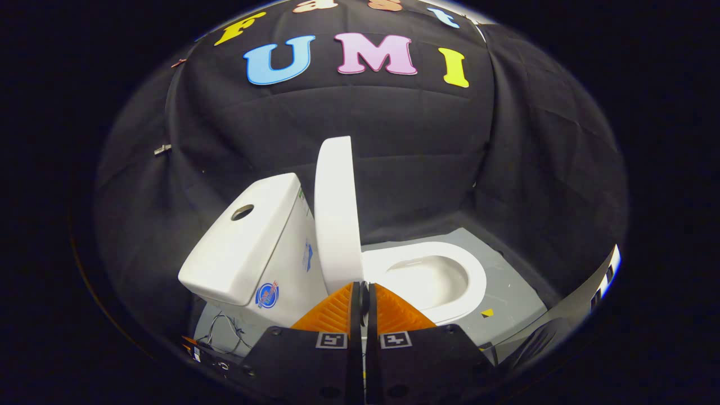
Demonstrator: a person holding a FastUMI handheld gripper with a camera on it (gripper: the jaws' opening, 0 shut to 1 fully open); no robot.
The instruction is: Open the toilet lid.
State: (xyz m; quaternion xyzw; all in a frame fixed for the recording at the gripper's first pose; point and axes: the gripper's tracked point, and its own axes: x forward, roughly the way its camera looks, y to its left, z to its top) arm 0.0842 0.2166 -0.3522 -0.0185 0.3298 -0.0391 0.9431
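Standing upright just beyond the fingers, the lid rose edge-on, its back toward the tank, which sat ahead and to the left, with the open bowl ahead and to the right. The floor under the bowl was a grey panel. The gripper had its fingers drawn together with only a thin slit between them, and nothing was clamped; their tips sat at the lid's lower edge, though whether they touched it could not be told. By the look of it the lift was essentially done. To finish well, the lid would need to lean back past vertical so it rested toward the tank, and the gripper should back off straight and gently, without dragging the lid forward over the bowl.
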